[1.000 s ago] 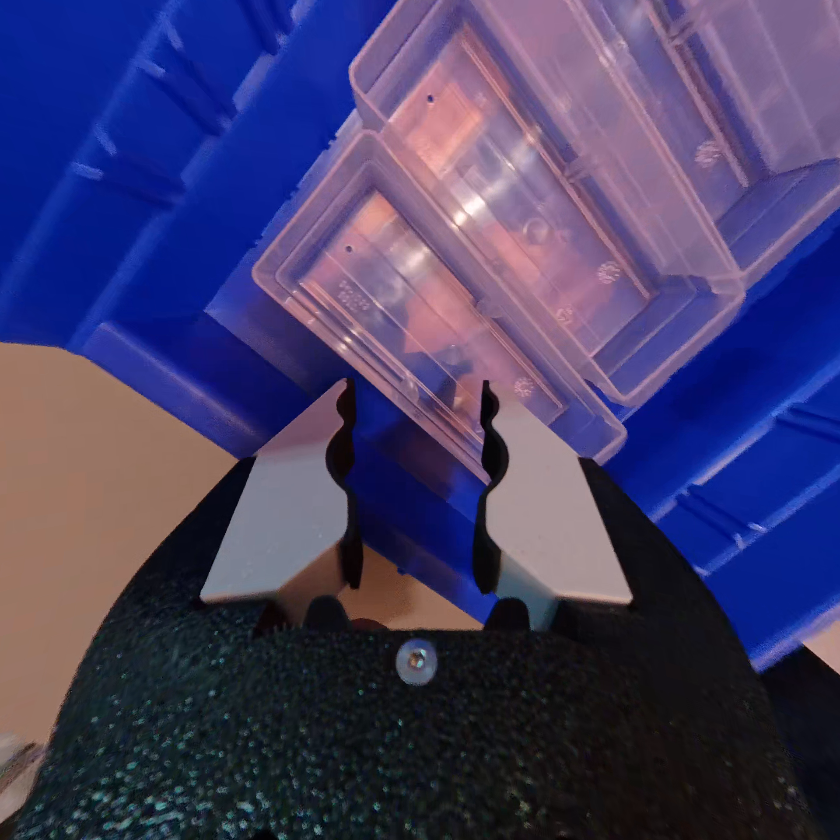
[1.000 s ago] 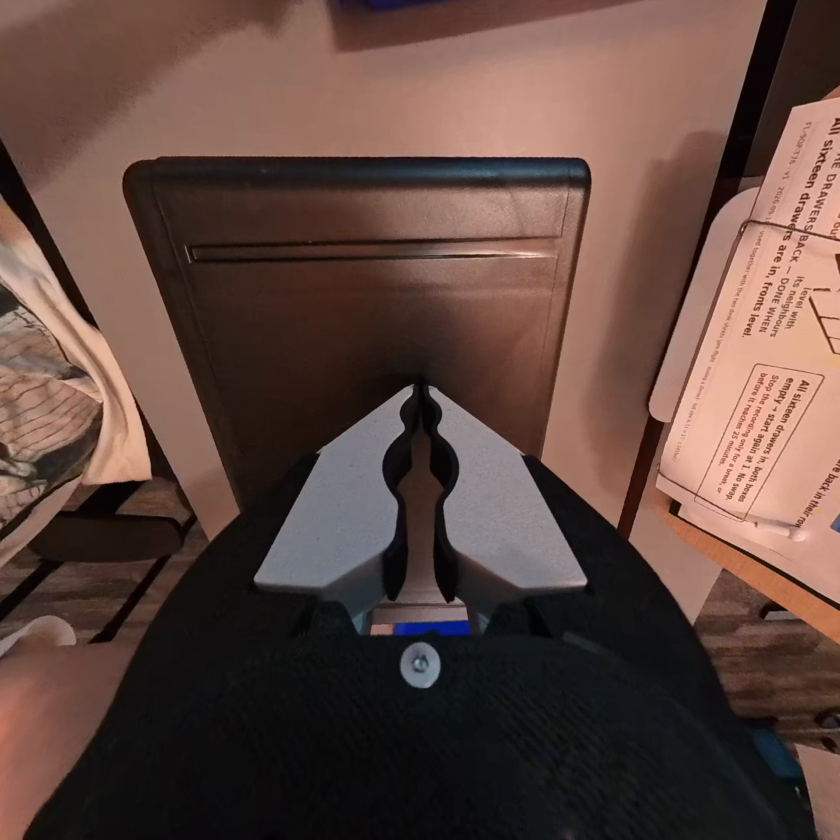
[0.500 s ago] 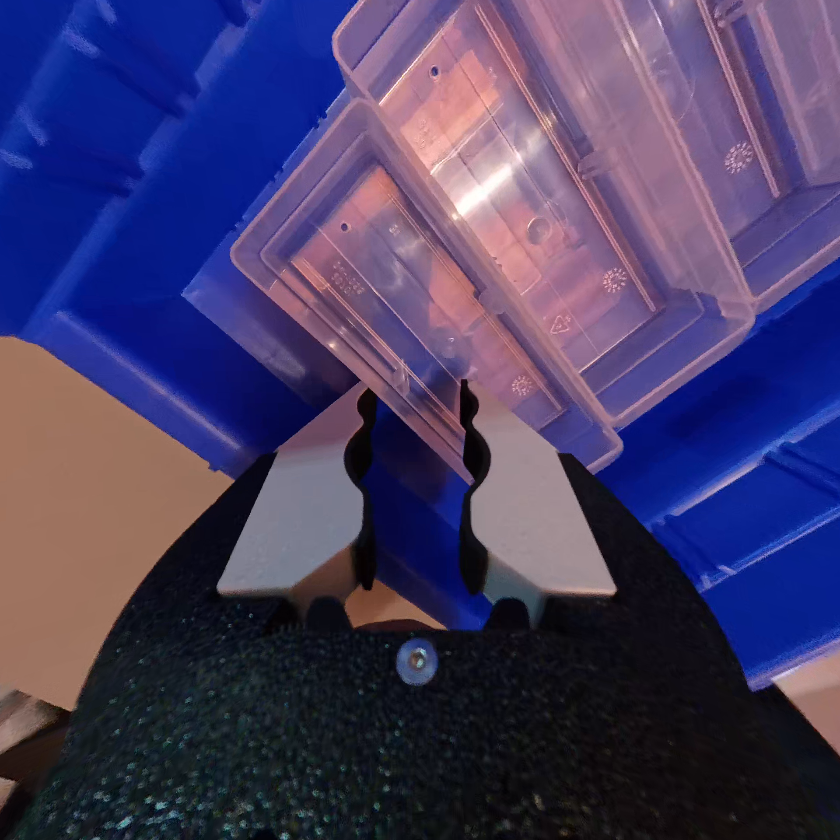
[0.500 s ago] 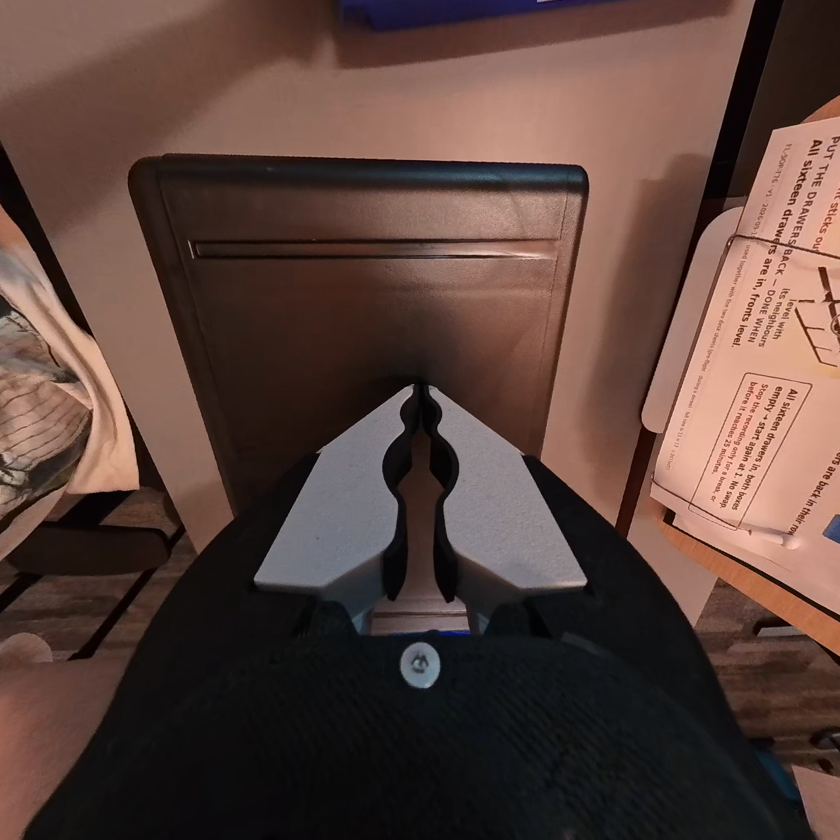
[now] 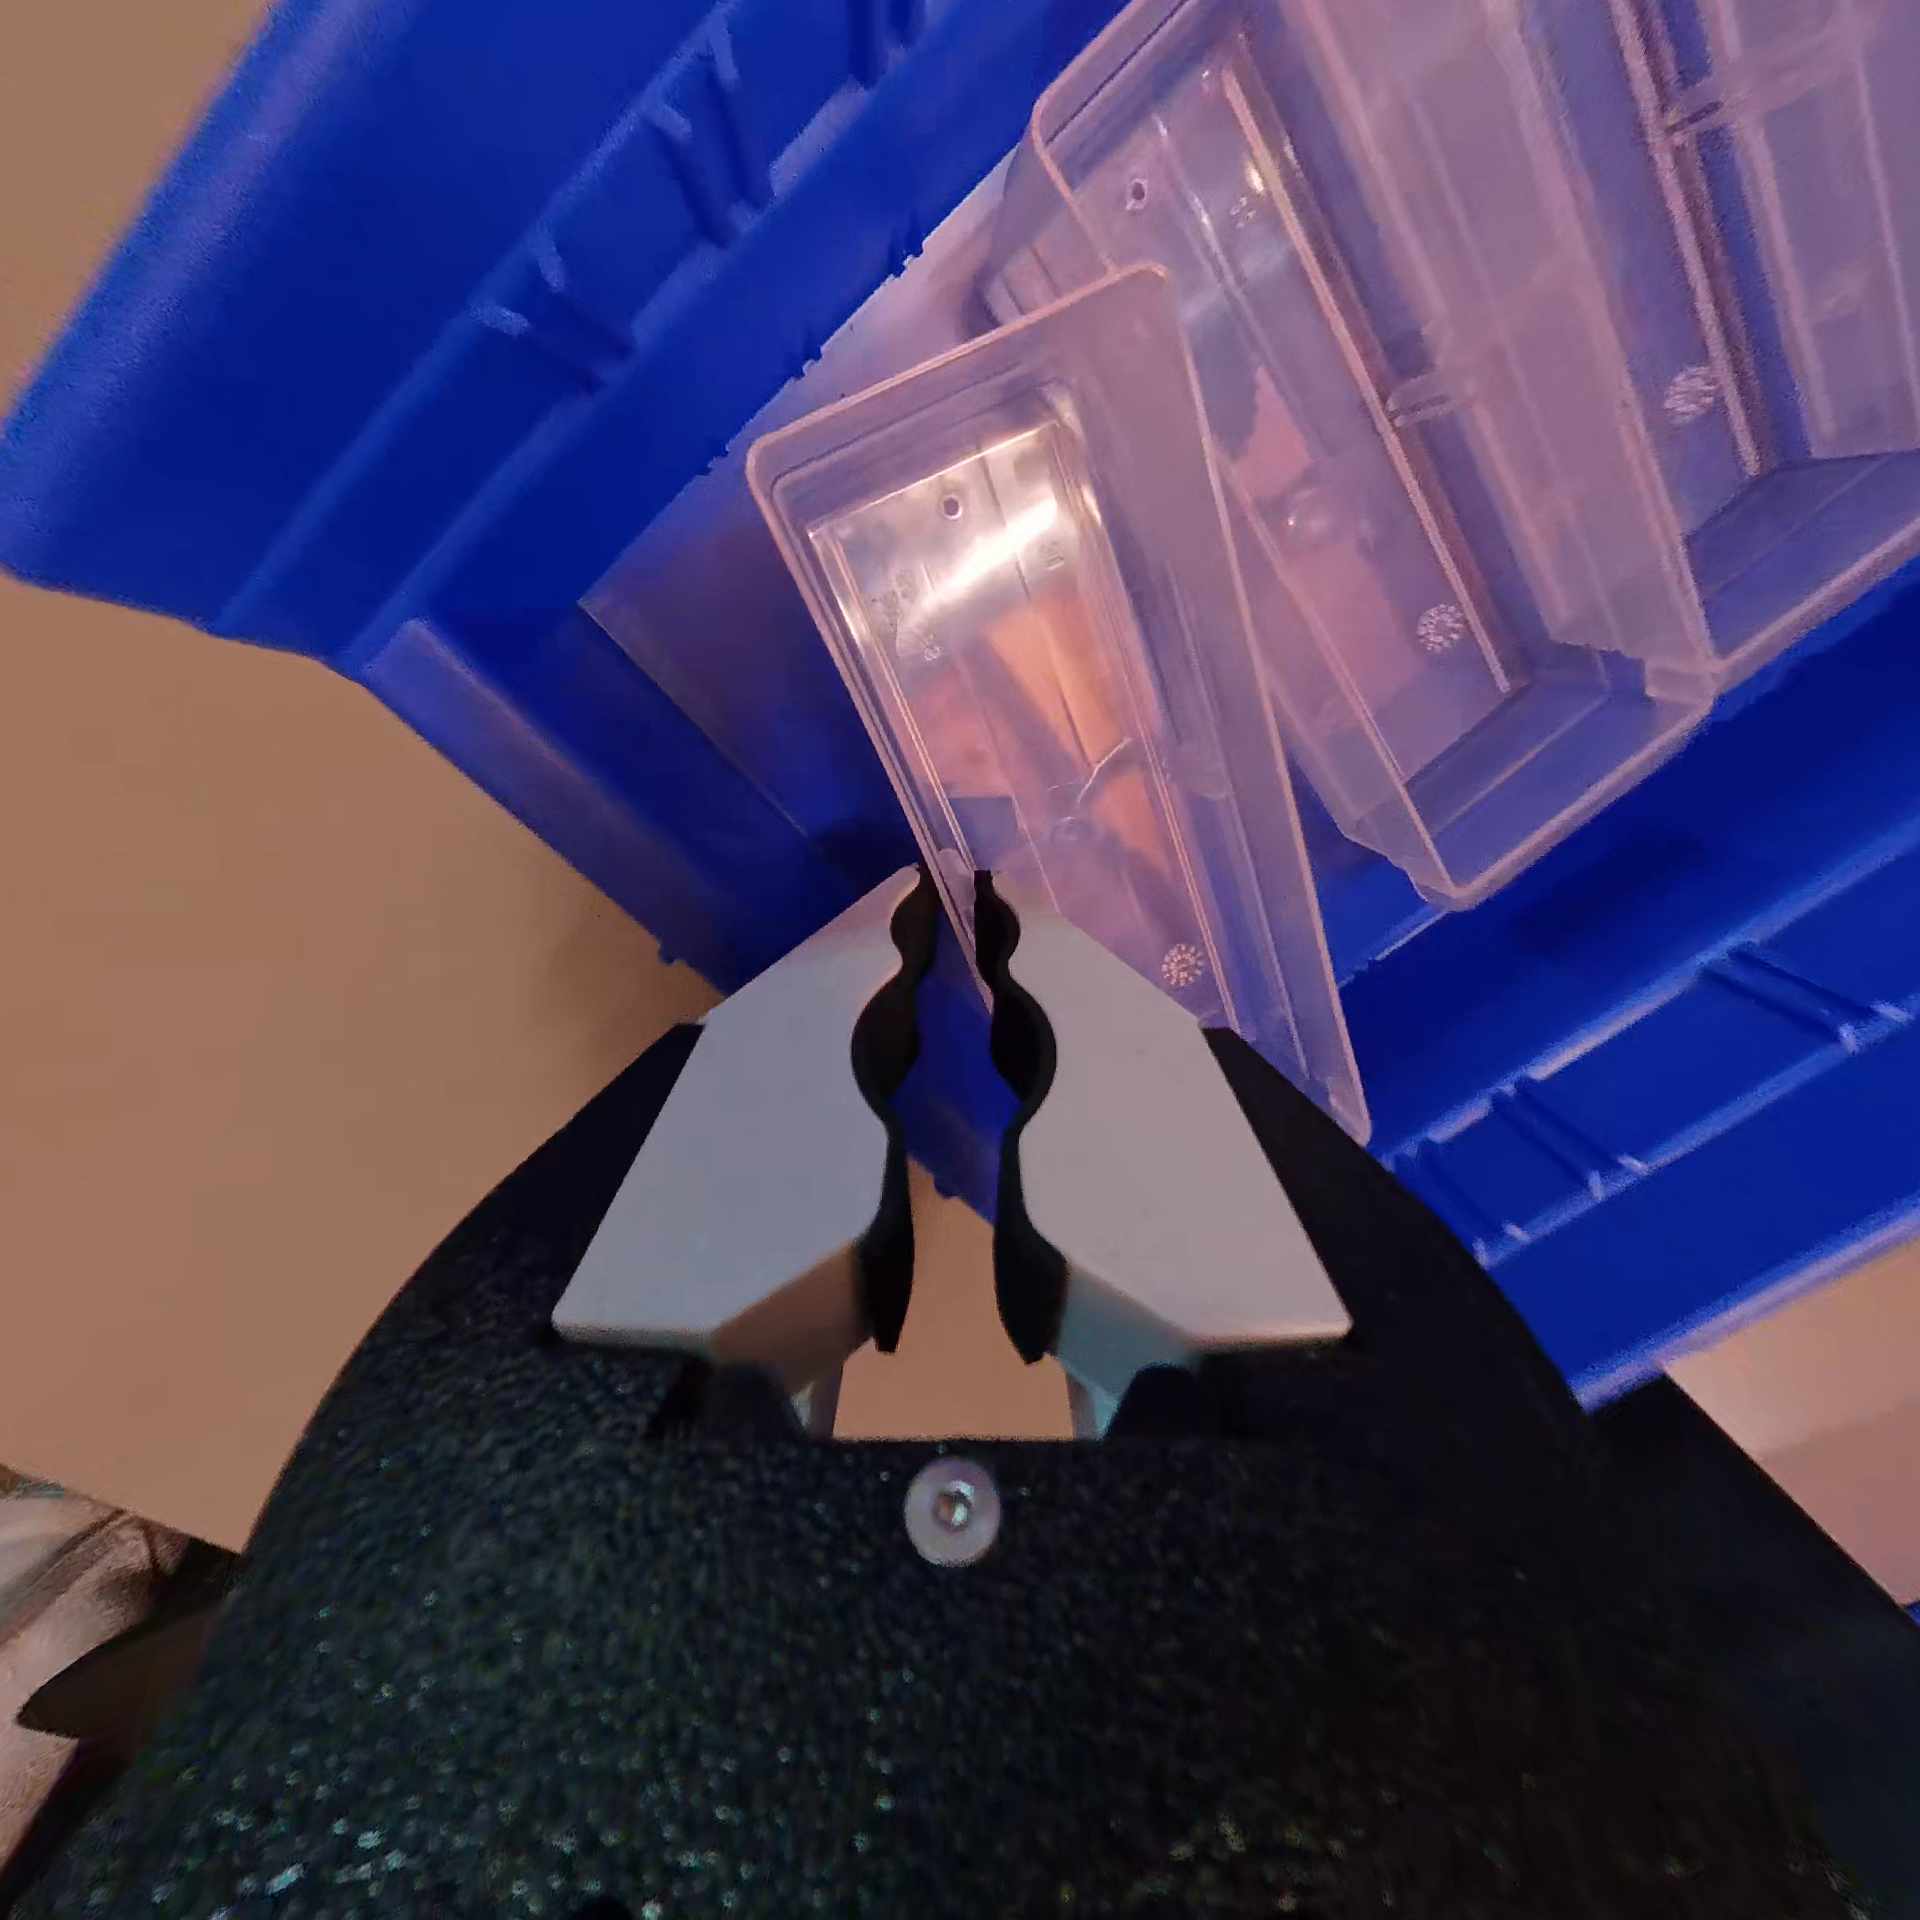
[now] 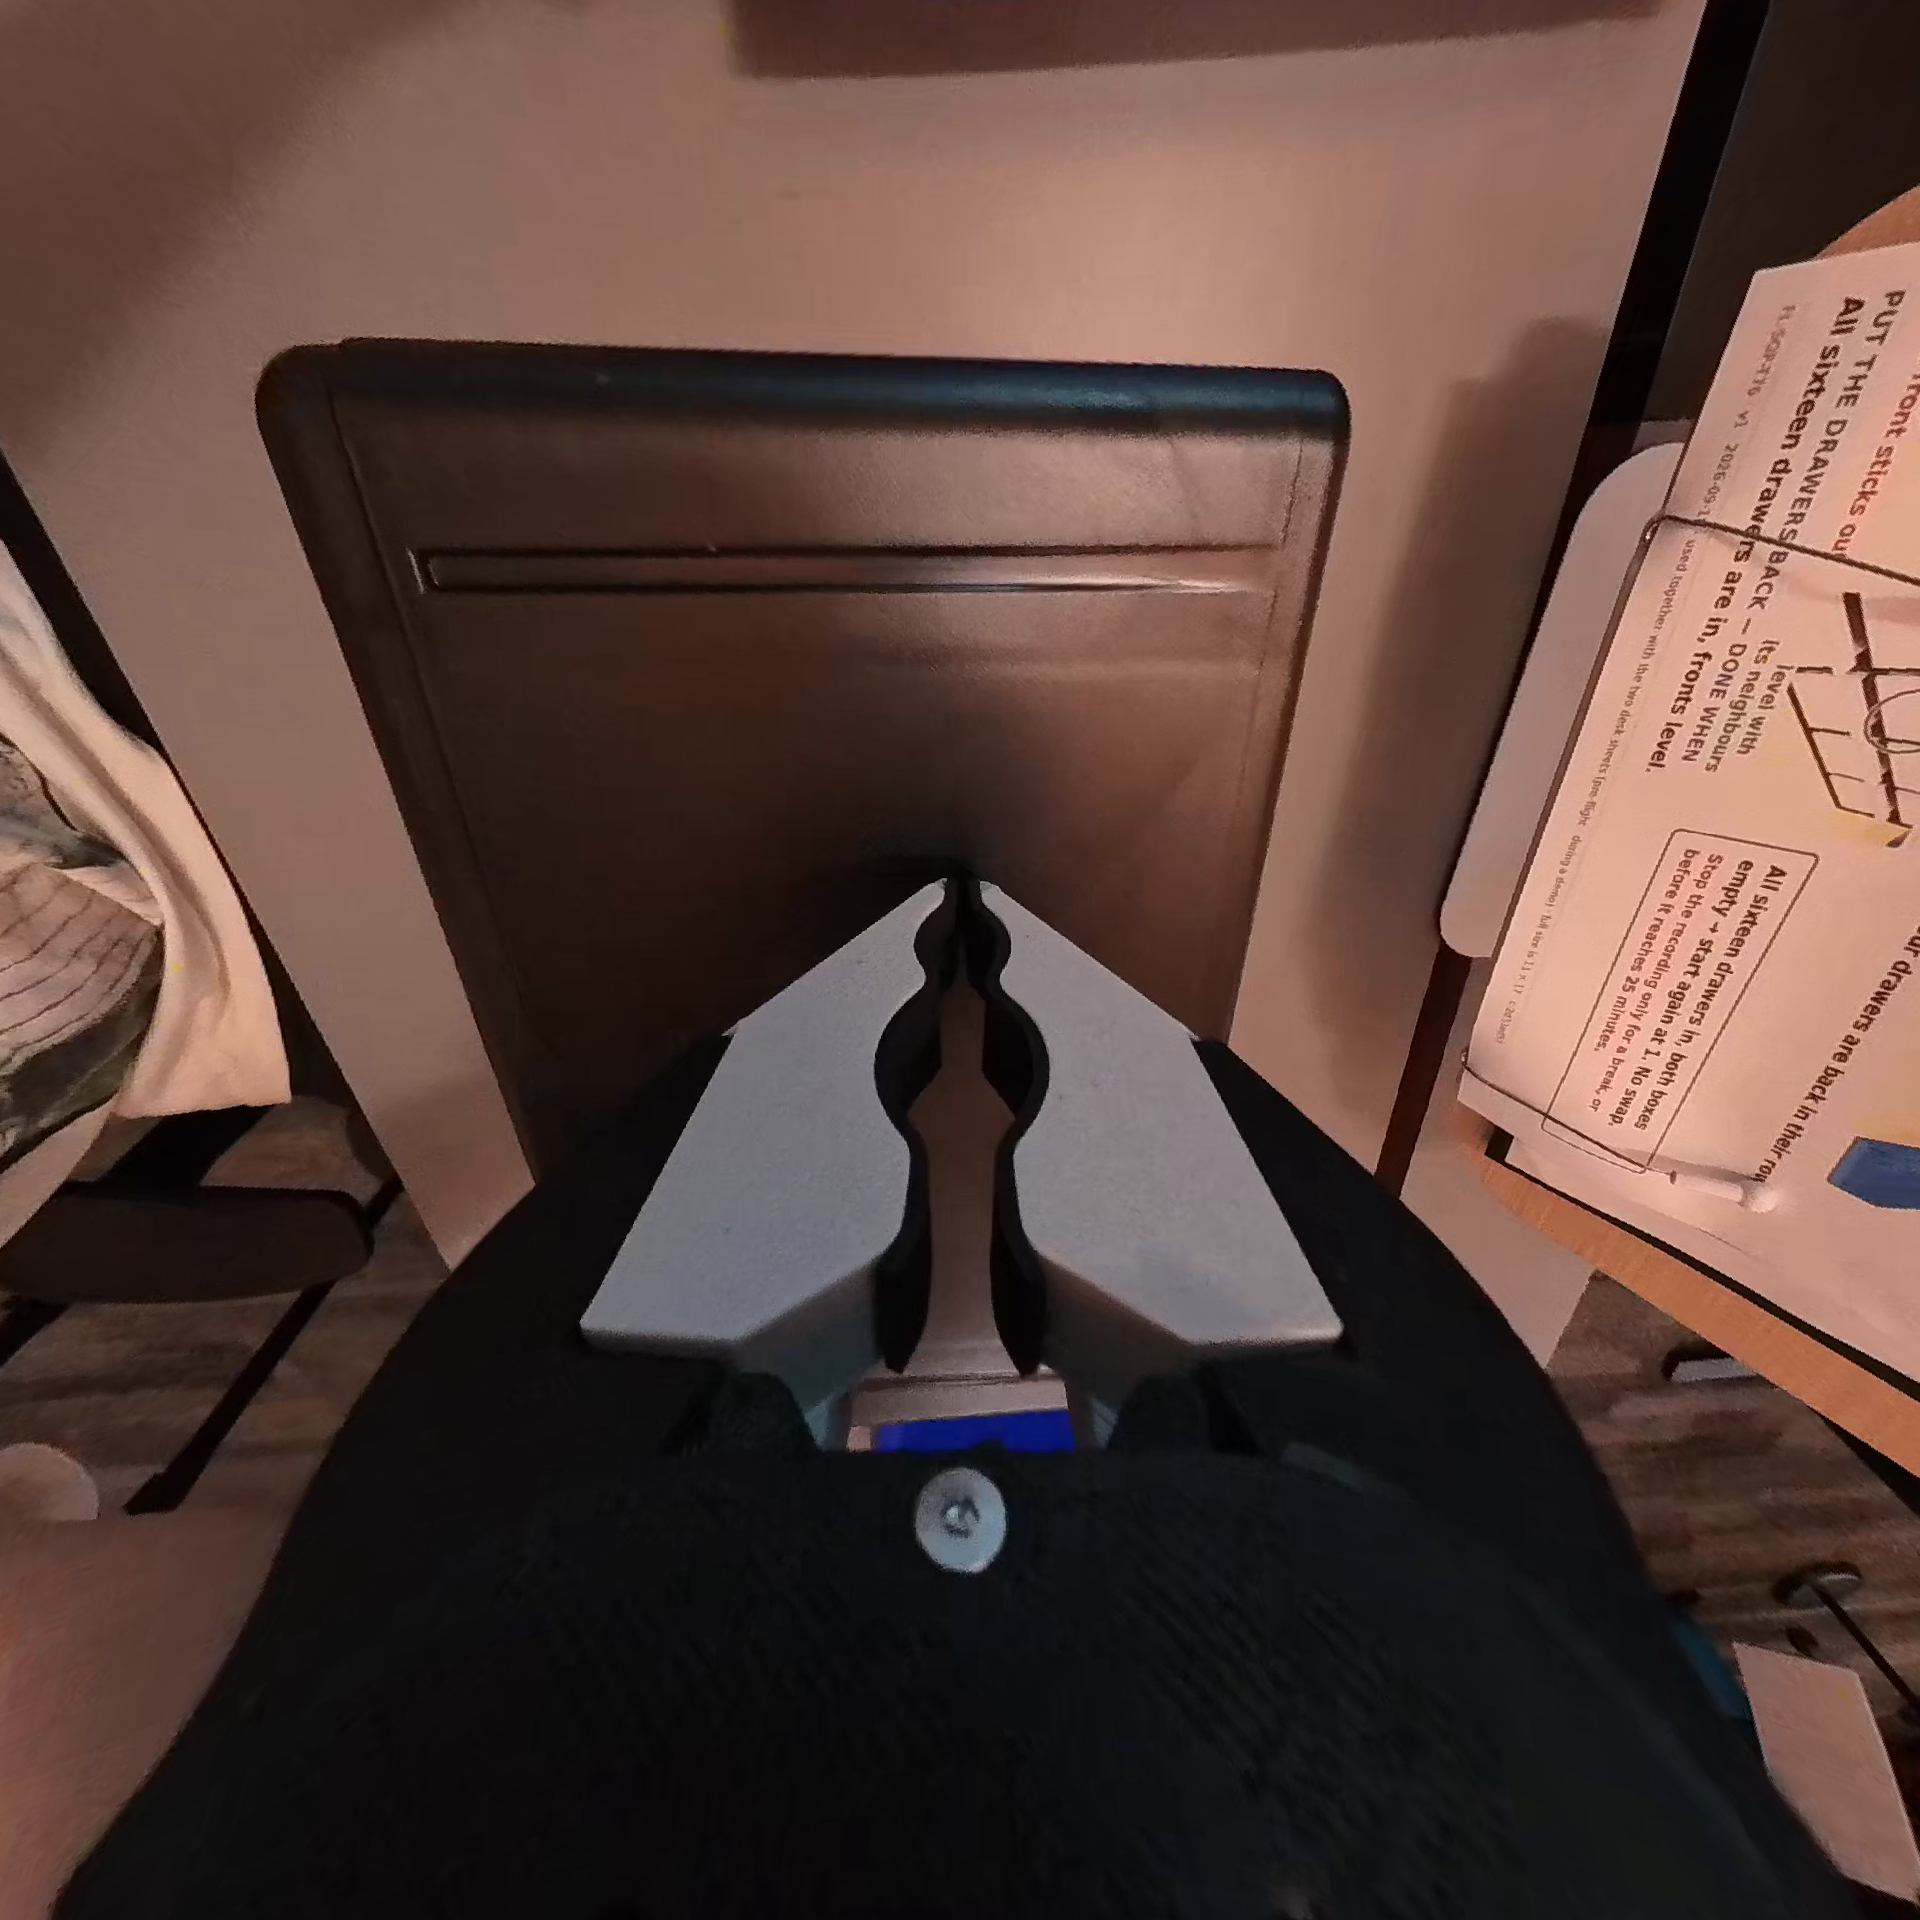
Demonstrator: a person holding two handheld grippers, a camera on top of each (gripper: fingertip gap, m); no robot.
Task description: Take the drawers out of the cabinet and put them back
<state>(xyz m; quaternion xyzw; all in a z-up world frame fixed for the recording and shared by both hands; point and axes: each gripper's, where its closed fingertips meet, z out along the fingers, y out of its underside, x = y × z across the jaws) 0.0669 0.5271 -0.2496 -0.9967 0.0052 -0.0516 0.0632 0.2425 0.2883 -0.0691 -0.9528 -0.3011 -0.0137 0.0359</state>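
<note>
- The left gripper is pinching the rim of a clear plastic drawer, which is tilting inside a blue bin beside another clear drawer.
- The right gripper is pointing, tips pressed together and holding nothing, at a black panel.
- A printed instruction sheet is lying to the right; its moulded-in marks and text are left unquoted.

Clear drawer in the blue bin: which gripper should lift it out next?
Left. The left gripper is already shut on the clear drawer rim in the blue bin; the right gripper is shut, empty, facing a black panel.
</note>
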